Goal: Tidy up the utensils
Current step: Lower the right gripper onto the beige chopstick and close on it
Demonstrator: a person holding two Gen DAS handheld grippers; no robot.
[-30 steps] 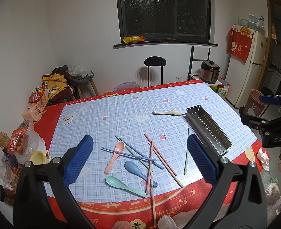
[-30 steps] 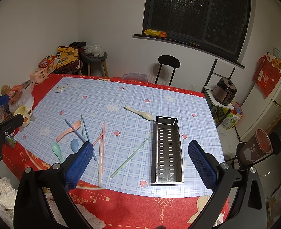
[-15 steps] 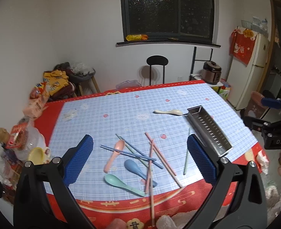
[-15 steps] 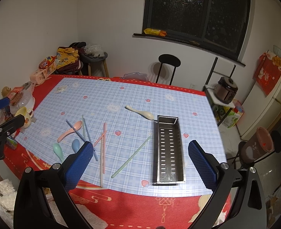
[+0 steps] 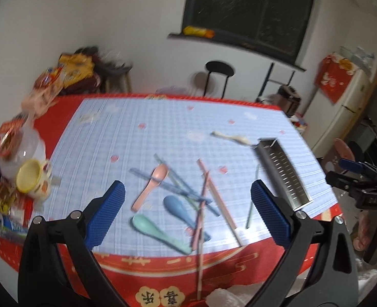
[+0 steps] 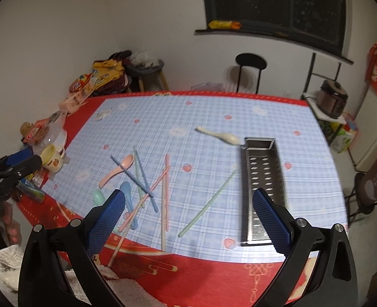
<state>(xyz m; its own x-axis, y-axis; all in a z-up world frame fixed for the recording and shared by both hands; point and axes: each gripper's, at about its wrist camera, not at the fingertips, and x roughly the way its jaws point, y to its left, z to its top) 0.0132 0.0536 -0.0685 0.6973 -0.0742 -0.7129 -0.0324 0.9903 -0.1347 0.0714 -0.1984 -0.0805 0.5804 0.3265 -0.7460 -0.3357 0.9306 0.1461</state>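
the table (image 6: 277,107) carries a red cloth with a blue plaid centre panel. on the panel lie a metal tray (image 6: 262,179) at the right, a cream spoon (image 6: 220,134) just beyond its far end, a green chopstick (image 6: 207,203) beside its left wall, and a crossed heap of pink, blue and green chopsticks (image 6: 147,186) with a pink spoon (image 6: 116,170), a blue spoon (image 5: 179,208) and a green spoon (image 5: 157,231). a yellow cup (image 6: 50,157) and blurred packaged goods stand along the left red border.

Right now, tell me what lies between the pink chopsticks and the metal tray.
In the right wrist view, one green chopstick lies between the pink chopsticks and the metal tray; otherwise bare tablecloth.
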